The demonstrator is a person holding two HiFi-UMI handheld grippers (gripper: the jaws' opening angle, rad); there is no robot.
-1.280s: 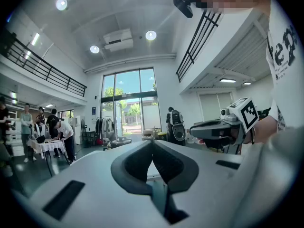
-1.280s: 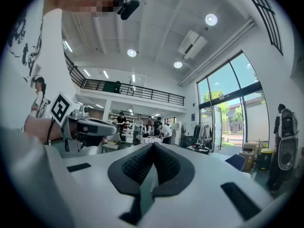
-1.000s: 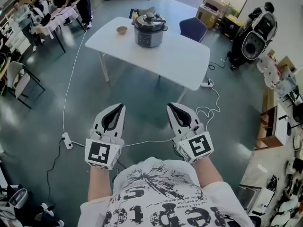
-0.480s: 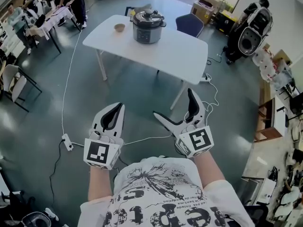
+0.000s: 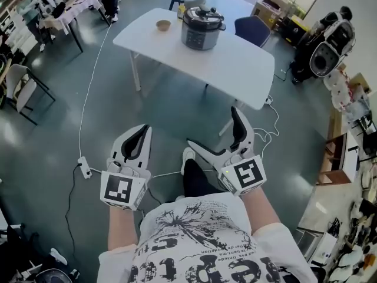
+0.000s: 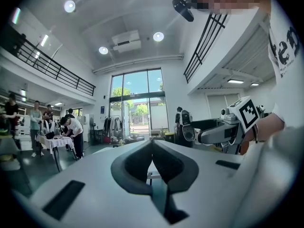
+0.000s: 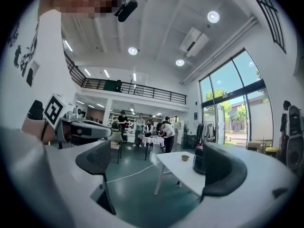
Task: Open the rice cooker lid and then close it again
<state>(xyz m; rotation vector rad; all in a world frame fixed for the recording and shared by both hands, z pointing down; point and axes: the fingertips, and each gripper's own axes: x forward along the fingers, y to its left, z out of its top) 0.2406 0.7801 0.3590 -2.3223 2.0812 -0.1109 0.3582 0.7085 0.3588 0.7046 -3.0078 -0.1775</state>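
Bench: white, on grey floor.
Chair: blue, at bench far side.
Cooker: on bench, far end, lid down.
Left gripper: well short of bench, fingers pressed together, empty.
Right gripper: likewise short of bench, fingers spread wide, empty.
Bowl: on bench, far left corner.

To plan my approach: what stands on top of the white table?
On the table stand the rice cooker, its lid on, and a small bowl apart from it. The cooker covers the table strip behind it, and its lid hides its inside.
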